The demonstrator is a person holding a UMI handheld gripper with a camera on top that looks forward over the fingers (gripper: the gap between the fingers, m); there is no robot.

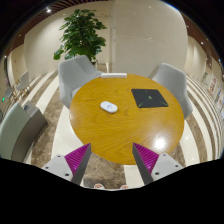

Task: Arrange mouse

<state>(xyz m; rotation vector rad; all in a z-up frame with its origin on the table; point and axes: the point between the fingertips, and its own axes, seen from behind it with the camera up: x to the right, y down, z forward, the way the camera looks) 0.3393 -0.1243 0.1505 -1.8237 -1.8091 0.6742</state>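
- Mouse (109,107), white, lies on the round wooden desk (120,135), left of a dark mouse pad (148,98) and apart from it; the pad is probably where it belongs.
- Gripper (113,158) hovers well short of the mouse, fingers spread wide with nothing between them, presumably ready for an approach.
- Grey chairs (76,73) ring the desk; a potted plant (82,33) stands beyond.
- No brand or writing is legible from this far.
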